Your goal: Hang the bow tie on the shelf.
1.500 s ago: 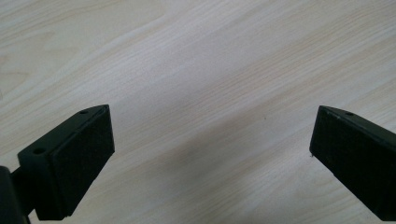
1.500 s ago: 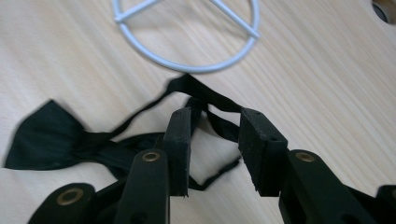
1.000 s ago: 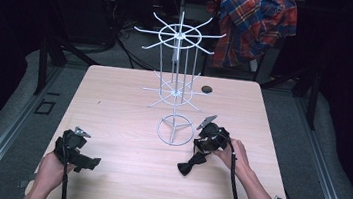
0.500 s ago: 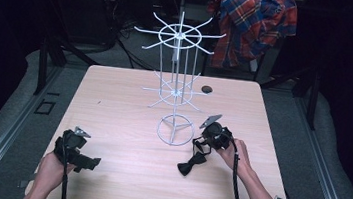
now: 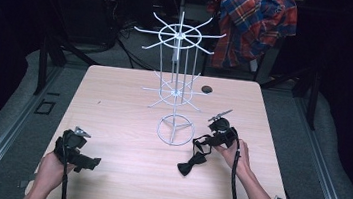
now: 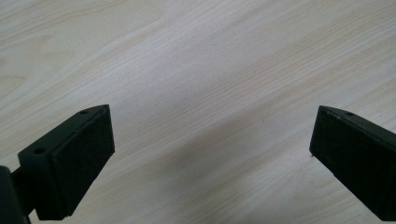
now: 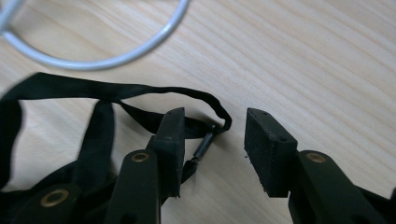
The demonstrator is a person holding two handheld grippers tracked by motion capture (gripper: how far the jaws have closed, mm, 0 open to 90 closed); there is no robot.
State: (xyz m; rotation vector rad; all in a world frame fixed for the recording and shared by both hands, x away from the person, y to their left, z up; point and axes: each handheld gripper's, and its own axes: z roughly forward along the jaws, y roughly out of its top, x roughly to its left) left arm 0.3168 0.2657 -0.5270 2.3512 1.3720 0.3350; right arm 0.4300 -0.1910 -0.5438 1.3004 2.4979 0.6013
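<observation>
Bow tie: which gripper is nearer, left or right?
Right. The right gripper sits at the bow tie's strap, jaws open around the strap's end. The left gripper is across the table near its front left corner, over bare wood.

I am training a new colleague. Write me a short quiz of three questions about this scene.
1. True or false: the left claw holds the bow tie.
2. What lies between the right claw jaws? A) a coin B) the black strap and its metal clasp C) a pen
3. Which white wire object stands mid-table?

Key: 1. False; it is open over bare table. 2. B. 3. The display rack.
</observation>
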